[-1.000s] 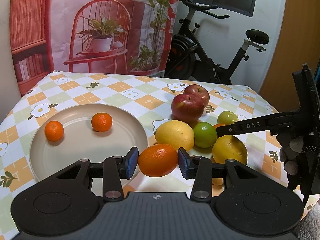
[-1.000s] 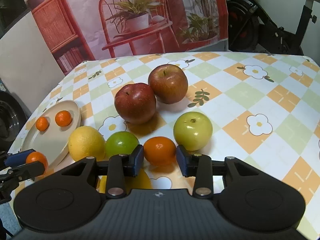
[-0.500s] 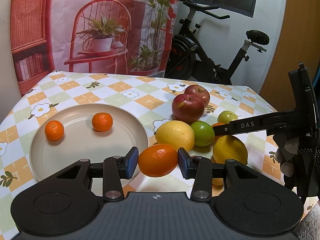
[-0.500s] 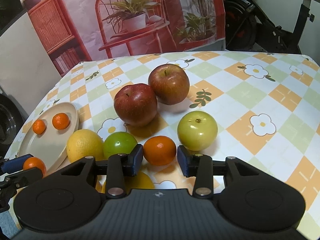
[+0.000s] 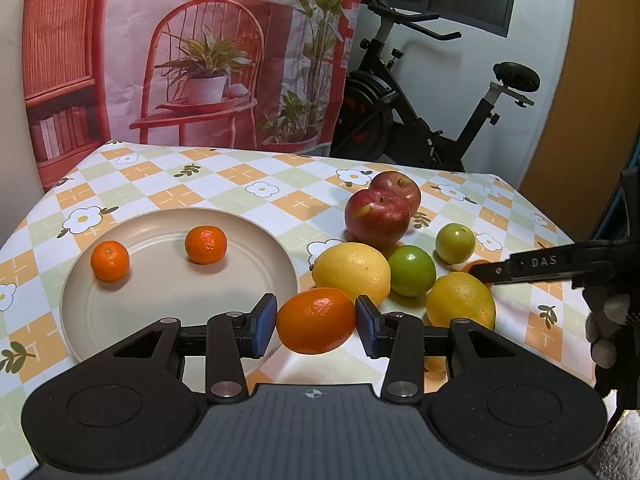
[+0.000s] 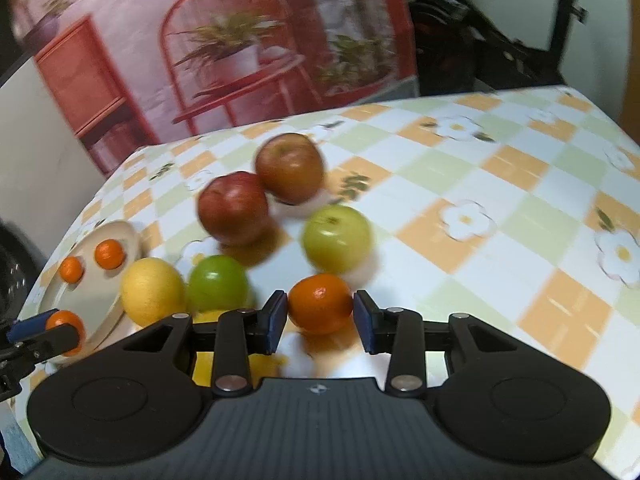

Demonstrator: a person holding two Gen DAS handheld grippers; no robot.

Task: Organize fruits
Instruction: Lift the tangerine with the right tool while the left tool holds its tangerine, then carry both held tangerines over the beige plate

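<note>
Our left tongs (image 5: 316, 322) are clamped on an orange (image 5: 316, 320) beside the plate (image 5: 160, 300); our right tongs (image 6: 320, 316) grip a mandarin (image 6: 320, 303), now lifted off the table (image 6: 500, 184). The right view has blurred, and a lemon (image 6: 236, 364) sits half hidden below.

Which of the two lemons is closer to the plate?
The left lemon, lying just right of the plate rim beside the green lime. The other lemon sits farther right, past the lime.
</note>
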